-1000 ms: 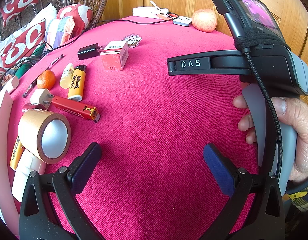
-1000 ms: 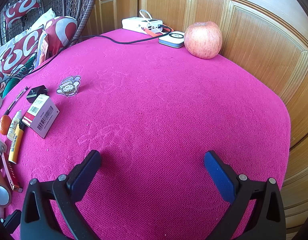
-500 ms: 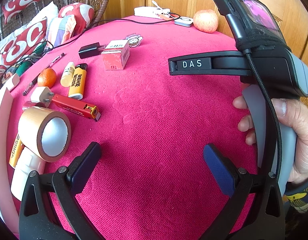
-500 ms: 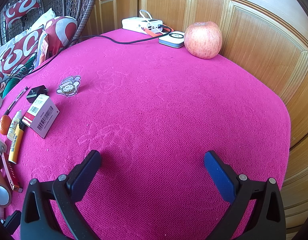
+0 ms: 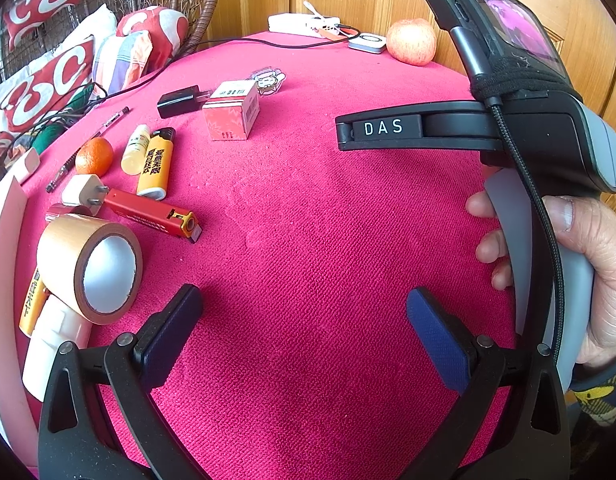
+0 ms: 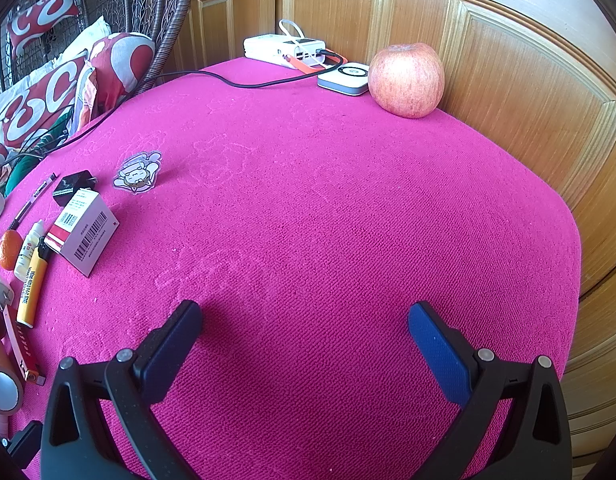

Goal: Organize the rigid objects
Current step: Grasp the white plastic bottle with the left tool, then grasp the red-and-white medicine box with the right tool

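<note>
My left gripper (image 5: 304, 316): jaws wide, empty, above bare red cloth (image 5: 327, 240).
My right gripper (image 6: 304, 328): jaws wide, empty, over bare cloth; also seen in the left view, held in a hand (image 5: 587, 264).
Items to sort: all left of my jaws. Tape roll (image 5: 96, 264) just beside my left finger; red box cutter (image 5: 152, 212), yellow lighter (image 5: 156, 164) and small box (image 5: 232, 110) ahead-left.
Step in hand, my judgement: approach for a first pick.
Advice: swing left, straddle one item squarely, avoid nudging neighbours.
Far ahead: apple (image 6: 405, 80), well apart.
Unclear: items under the tape roll partly hidden; the white rim at far left is cut off.
</note>
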`<state>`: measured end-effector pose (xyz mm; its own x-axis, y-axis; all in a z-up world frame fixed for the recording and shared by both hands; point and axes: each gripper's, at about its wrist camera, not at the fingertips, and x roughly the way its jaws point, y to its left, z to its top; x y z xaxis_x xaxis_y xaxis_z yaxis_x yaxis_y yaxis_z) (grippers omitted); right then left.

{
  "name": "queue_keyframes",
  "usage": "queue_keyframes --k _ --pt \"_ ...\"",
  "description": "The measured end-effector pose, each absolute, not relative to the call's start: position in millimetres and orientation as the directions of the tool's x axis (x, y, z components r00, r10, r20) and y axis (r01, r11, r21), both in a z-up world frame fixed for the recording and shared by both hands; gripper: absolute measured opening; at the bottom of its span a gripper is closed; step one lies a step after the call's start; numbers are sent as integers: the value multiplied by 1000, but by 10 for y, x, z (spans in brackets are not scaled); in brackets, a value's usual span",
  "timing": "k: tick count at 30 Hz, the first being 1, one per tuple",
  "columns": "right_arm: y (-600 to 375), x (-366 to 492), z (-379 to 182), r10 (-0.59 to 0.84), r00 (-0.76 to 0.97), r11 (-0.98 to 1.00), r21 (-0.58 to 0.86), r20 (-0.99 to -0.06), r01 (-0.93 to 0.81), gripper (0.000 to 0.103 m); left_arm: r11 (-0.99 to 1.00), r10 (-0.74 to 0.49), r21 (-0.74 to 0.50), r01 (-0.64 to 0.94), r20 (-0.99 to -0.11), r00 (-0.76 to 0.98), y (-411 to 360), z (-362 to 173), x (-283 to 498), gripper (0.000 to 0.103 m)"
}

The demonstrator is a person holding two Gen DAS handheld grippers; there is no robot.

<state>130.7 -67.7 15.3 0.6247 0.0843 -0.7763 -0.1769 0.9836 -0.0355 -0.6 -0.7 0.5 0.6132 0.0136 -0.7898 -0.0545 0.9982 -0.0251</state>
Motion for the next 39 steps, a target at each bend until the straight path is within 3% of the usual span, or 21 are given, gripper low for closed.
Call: queue_keyframes --k 4,6,10,13,17,20,24,26,27,29,36,37,39 --pt "-676 1308 153 85 625 984 -35 -776 -177 103 996 -28 -72 -44 -780 625 27 74 -128 103" --pt "-677 1307 153 85 625 984 -35 -776 -177 103 994 -66 -109 -19 -726 685 86 278 -321 103" --pt "-676 1306 153 84 625 984 -36 -776 -177 103 993 91 1 -119 -653 752 372 644 -608 103" --pt "-678 1304 155 84 625 984 -36 -776 -177 103 974 185 31 -226 -684 706 814 649 -638 102" --pt "-678 1306 157 83 625 984 -36 -776 -176 103 952 165 -38 -304 -773 613 1232 437 -588 84" --pt "-677 1305 169 92 626 983 -30 -774 -182 103 960 144 -31 -280 -801 581 1204 311 -501 79" --pt "-585 1209 365 303 660 934 77 -687 -348 103 972 136 2 -236 -822 553 1038 188 -464 73" --pt "-438 1147 511 401 665 886 81 -630 -457 103 971 130 -3 -238 -831 541 1037 127 -447 57" --pt "-356 1143 555 437 653 862 81 -619 -501 103 970 129 -10 -243 -824 551 1060 120 -456 56" --pt "-135 1204 581 450 623 836 57 -640 -546 103 967 140 -10 -256 -817 560 1127 127 -483 36" --pt "481 1378 372 445 509 803 76 -736 -591 103 961 144 -24 -274 -806 575 1105 137 -571 36" --pt "549 1376 336 424 515 806 51 -745 -590 99 961 145 -24 -276 -804 576 1094 137 -578 36" --pt "707 1400 213 364 510 809 -6 -780 -588 70 959 139 -38 -281 -800 584 1094 142 -598 36"
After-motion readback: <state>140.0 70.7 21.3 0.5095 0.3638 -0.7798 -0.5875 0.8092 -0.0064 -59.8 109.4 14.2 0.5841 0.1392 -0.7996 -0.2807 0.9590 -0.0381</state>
